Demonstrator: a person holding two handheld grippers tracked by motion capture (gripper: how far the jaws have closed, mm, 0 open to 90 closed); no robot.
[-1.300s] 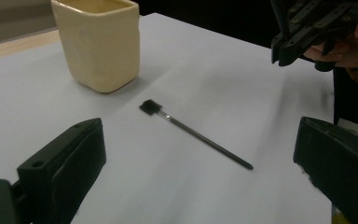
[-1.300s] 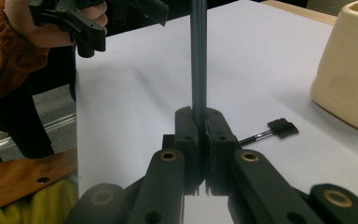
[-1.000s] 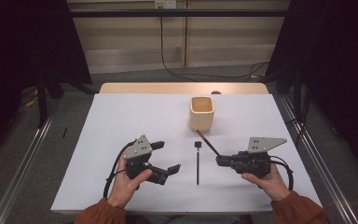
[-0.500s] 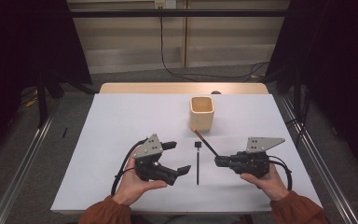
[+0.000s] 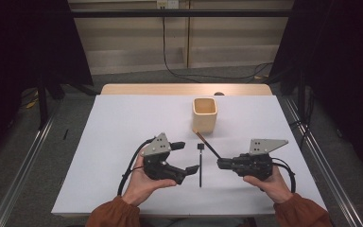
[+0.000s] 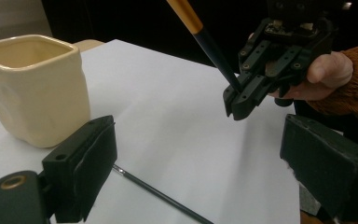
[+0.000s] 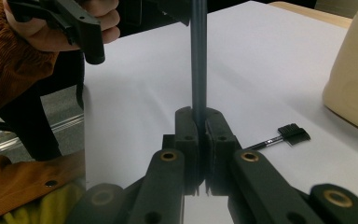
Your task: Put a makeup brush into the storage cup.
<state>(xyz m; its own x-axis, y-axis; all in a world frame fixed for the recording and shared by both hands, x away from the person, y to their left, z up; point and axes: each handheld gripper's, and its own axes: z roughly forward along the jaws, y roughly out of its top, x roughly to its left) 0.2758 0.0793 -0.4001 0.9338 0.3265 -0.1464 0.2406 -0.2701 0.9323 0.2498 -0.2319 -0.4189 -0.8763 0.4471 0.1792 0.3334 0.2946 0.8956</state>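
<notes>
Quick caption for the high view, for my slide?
Right hand-held gripper holds a pencil near the cream cup; left hand-held gripper open beside a small brush.

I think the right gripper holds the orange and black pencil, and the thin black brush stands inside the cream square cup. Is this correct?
Not quite. The right gripper does hold the orange and black pencil, but the thin black brush lies flat on the white table sheet, in front of the cream square cup, not inside it. The high view shows this.
</notes>
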